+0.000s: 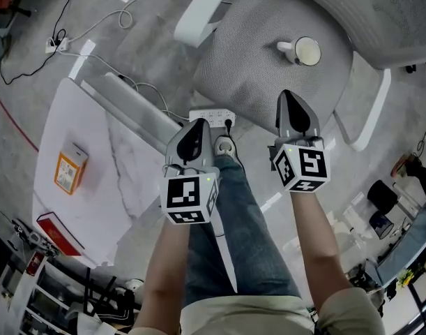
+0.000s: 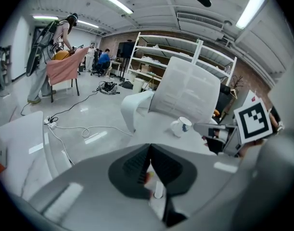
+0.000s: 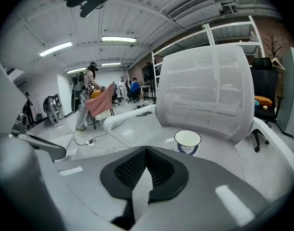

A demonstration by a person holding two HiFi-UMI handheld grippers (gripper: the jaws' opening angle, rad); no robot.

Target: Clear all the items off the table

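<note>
Closest to you, your legs in blue jeans (image 1: 249, 236) run down the middle of the head view, with a forearm on either side. Your left gripper (image 2: 149, 148) has its tongs pressed together with nothing between them; its own view shows only floor through the slit beneath the tips. Your right gripper (image 3: 146, 151) is pressed together too and carries nothing, with grey mesh showing below the pads. Both point forward and down, the left one above your grey shoe (image 1: 224, 147) and a white power strip (image 1: 210, 117) on the floor, the right one over the front of the grey mesh office chair seat (image 1: 261, 82). Further on, the white ceramic mug with a blue mark on its side (image 3: 187, 141) stands upright on that seat, near the right gripper's tips but apart from them, its handle towards your left. Off to your left, well apart from both grippers, the white marble-look table (image 1: 122, 166) bears a small orange and white box (image 1: 69, 172) and, at its near corner, a flat red book (image 1: 58, 233). A white cable (image 1: 108, 21) loops across the grey floor beyond the table. Far across the room stand white metal shelves (image 2: 185, 47), and a person bends over a chair draped in pink cloth (image 2: 65, 64).
</note>
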